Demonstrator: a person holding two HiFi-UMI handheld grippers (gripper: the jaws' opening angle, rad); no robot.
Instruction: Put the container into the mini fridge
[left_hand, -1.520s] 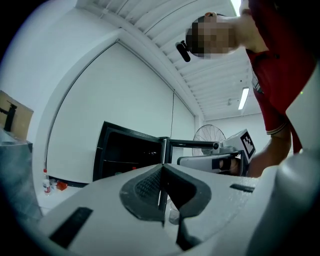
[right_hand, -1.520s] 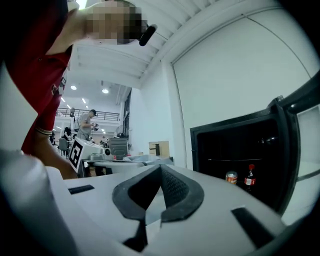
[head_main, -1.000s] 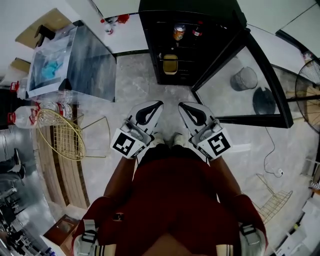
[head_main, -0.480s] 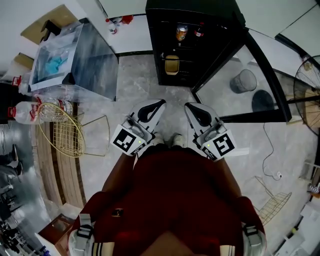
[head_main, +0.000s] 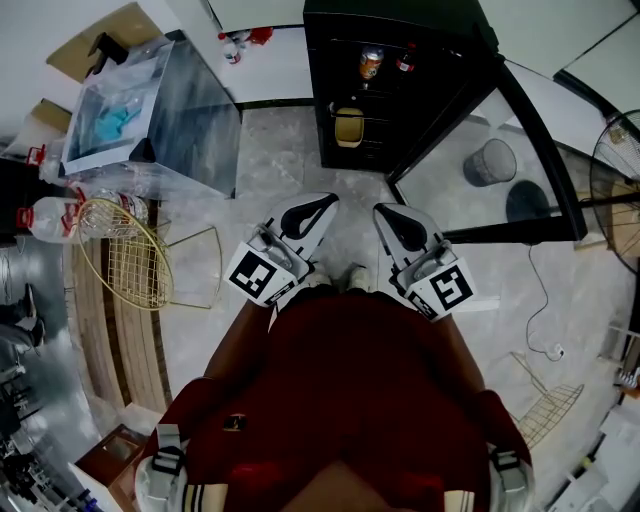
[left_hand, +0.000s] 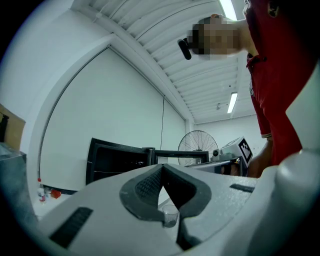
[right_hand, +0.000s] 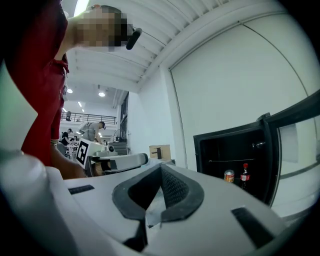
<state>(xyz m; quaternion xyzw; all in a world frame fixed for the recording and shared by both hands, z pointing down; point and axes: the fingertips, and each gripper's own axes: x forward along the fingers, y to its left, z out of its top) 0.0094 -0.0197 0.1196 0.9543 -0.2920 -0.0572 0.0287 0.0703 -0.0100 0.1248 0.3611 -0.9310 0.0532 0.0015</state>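
The black mini fridge (head_main: 400, 60) stands open, its glass door (head_main: 500, 150) swung out to the right. Inside, a yellowish container (head_main: 349, 127) sits on a shelf, below a can (head_main: 371, 62) and a small bottle (head_main: 405, 62). In front of the fridge, over the person's feet, my left gripper (head_main: 328, 203) and right gripper (head_main: 384, 212) hang side by side, both shut and empty. In the left gripper view the jaws (left_hand: 162, 169) meet with nothing between them, and the fridge (left_hand: 115, 162) shows behind. The right gripper (right_hand: 160, 169) is likewise shut, with can (right_hand: 229, 175) and bottle (right_hand: 244, 174) visible.
A clear plastic box (head_main: 150, 110) stands at the left, with a wire basket (head_main: 125, 262) and water bottles (head_main: 45, 215) below it. A grey bin (head_main: 490, 160) shows through the glass door. A fan (head_main: 615, 180), a floor cable (head_main: 540, 300) and a wire rack (head_main: 548, 400) are at the right.
The head view has drifted, so the fridge and both grippers sit a little further right in frame. Both grippers stay shut and empty, side by side.
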